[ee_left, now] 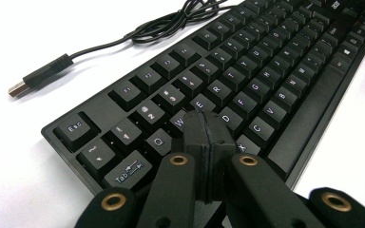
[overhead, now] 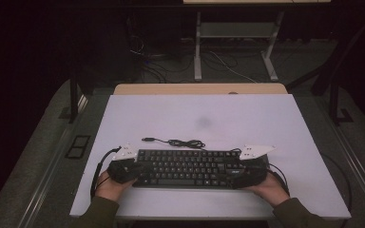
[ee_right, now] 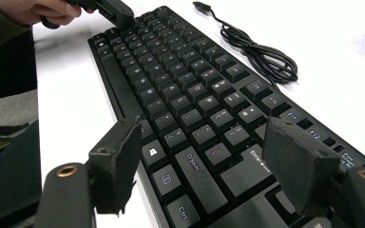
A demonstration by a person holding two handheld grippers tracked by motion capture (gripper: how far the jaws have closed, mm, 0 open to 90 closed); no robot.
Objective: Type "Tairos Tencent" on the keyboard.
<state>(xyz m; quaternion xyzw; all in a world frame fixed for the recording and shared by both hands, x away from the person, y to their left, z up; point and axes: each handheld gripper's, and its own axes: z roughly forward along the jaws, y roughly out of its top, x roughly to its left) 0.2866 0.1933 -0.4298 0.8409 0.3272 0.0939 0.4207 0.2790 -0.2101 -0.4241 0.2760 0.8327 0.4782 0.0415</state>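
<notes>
We take the keyboard (overhead: 188, 168) as our landmark: it lies near the front edge of the white table (overhead: 266, 118), its long axis running left to right across us, with its cable (overhead: 183, 141) coiled just behind it and the plug (ee_left: 40, 73) lying loose on the table beyond the Esc corner. Our left gripper (ee_left: 204, 137) sits at the keyboard's left end with its jaws pressed flat together and nothing between them, the closed tip poised over the W and S keys; whether it touches a key we cannot tell. Our right gripper (ee_right: 204, 156) is at the right end, jaws standing wide apart above the Shift and Enter keys, holding nothing. The left gripper looks to us the better placed for pressing a key, straight down from its tip. We see no containers on the table.
</notes>
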